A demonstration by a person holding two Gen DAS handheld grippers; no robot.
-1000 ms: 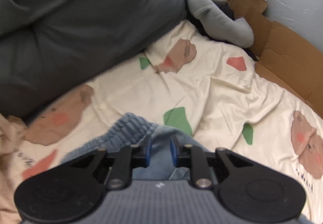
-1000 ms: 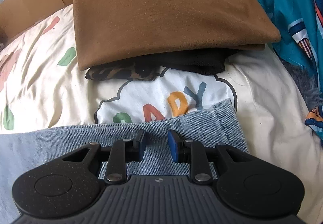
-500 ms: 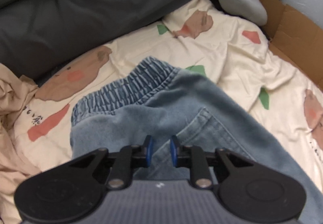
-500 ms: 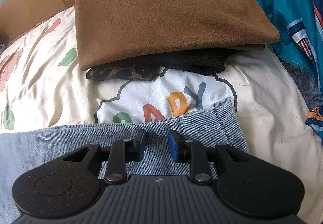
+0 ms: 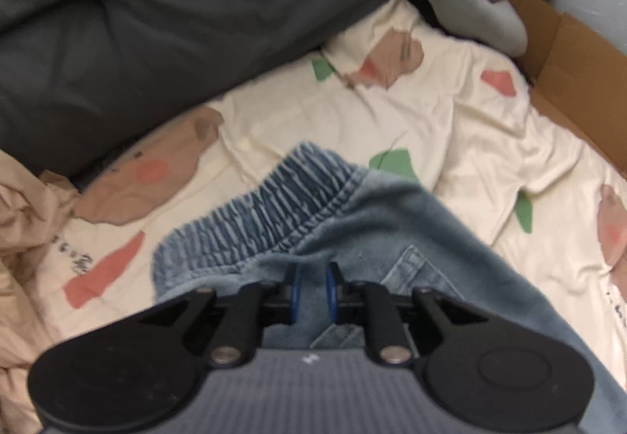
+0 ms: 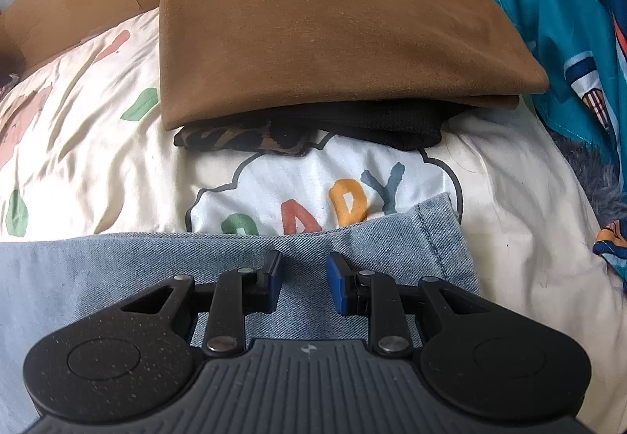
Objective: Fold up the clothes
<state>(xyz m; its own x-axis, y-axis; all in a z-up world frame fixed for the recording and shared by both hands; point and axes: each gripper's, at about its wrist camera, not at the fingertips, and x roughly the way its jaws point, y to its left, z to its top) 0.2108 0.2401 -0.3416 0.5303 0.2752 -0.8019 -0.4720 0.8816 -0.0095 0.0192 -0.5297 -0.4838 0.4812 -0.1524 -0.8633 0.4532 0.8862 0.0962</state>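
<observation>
The light blue jeans (image 5: 411, 238) lie stretched across the bed, on the cream patterned sheet (image 5: 450, 128), with a person working one claw at each end. The left claw (image 5: 312, 287) sits at the waist end: its blue pads stand narrow, with a ridge of denim bunched up between them just below the gathered elastic waistband (image 5: 274, 207), so it looks pinched on the cloth, though the blur leaves the contact a little unsure. The right claw (image 6: 303, 283) is at the other end, over the leg near the stitched hem (image 6: 439, 230); its pads stand moderately apart with flat denim seen through the gap, and I cannot tell whether they press into it or only rest over it. So the garment's long axis runs from one claw to the other, waistband pointing away toward the dark grey cushion (image 5: 176, 22) in the left wrist view, hem pointing out toward the edge of the sheet's printed cloud (image 6: 325, 179) in the right. Just beyond the hem sits a folded stack topped by a brown garment (image 6: 333, 26), near but not touching the jeans. As I read it, the next fold turns on bringing one end along that axis onto the other, and each claw is already the nearer one for its own end.
</observation>
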